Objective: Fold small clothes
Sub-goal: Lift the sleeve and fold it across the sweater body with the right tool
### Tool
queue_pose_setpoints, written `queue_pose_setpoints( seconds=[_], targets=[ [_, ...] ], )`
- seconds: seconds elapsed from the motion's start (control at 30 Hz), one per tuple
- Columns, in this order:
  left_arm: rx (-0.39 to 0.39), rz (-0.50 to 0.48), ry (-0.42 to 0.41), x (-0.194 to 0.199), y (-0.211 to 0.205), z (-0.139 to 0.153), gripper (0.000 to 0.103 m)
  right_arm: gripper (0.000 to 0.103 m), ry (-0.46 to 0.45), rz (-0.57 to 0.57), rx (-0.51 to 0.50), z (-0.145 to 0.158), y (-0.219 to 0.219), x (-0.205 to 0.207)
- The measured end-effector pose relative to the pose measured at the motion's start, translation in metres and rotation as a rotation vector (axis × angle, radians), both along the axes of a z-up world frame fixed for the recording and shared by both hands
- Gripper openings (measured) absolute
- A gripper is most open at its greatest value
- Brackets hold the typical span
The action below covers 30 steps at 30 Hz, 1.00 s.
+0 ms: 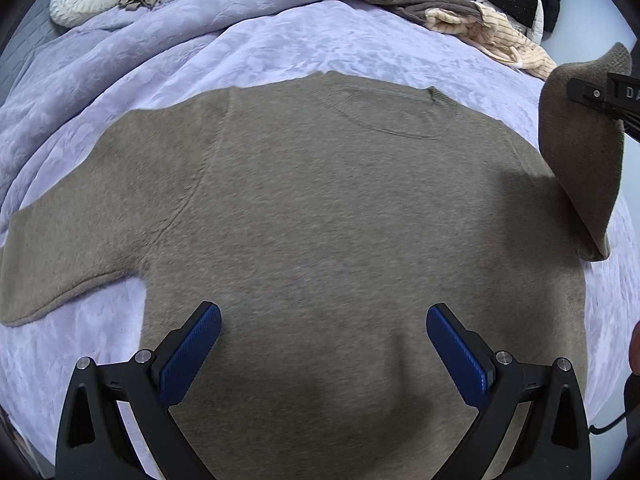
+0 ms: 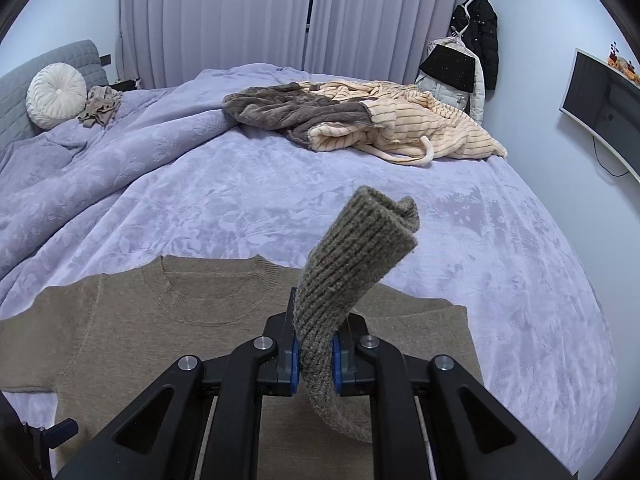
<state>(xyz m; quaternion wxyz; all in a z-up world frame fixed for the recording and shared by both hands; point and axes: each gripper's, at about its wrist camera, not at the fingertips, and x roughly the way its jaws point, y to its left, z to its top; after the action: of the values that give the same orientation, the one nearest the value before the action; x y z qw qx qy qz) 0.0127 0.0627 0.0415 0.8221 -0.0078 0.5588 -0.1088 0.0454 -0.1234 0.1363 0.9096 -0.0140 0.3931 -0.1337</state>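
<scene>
A taupe knit sweater (image 1: 320, 208) lies flat, front up, on the lilac bedspread (image 1: 340, 48); it also shows in the right wrist view (image 2: 160, 328). Its left sleeve (image 1: 60, 264) lies spread out flat. My left gripper (image 1: 323, 320) is open and empty, hovering over the sweater's lower body. My right gripper (image 2: 315, 356) is shut on the ribbed cuff of the right sleeve (image 2: 352, 256) and holds it up off the bed; the lifted sleeve (image 1: 584, 152) and that gripper show at the right edge of the left wrist view.
A heap of brown and cream striped clothes (image 2: 360, 124) lies at the far side of the bed. A round white cushion (image 2: 56, 94) and a crumpled beige garment (image 2: 102, 106) sit by the grey headboard. Curtains, hanging coats (image 2: 476, 40) and a wall monitor (image 2: 600, 104) stand beyond.
</scene>
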Motion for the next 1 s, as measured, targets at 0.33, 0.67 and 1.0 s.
queue_pose_setpoints(
  seconds=[0.33, 0.67, 1.0],
  targets=[
    [-0.042, 0.064, 0.012, -0.006, 0.045, -0.006, 0.103, 0.012, 0.049, 0.079, -0.024, -0.023, 0.068, 0.027],
    [-0.079, 0.145, 0.043, -0.013, 0.080, -0.017, 0.103, 0.012, 0.175, 0.184, -0.027, -0.077, 0.130, 0.043],
    [-0.092, 0.186, 0.047, -0.026, 0.098, -0.019, 0.103, 0.013, 0.219, 0.255, -0.092, -0.096, 0.164, 0.036]
  ],
)
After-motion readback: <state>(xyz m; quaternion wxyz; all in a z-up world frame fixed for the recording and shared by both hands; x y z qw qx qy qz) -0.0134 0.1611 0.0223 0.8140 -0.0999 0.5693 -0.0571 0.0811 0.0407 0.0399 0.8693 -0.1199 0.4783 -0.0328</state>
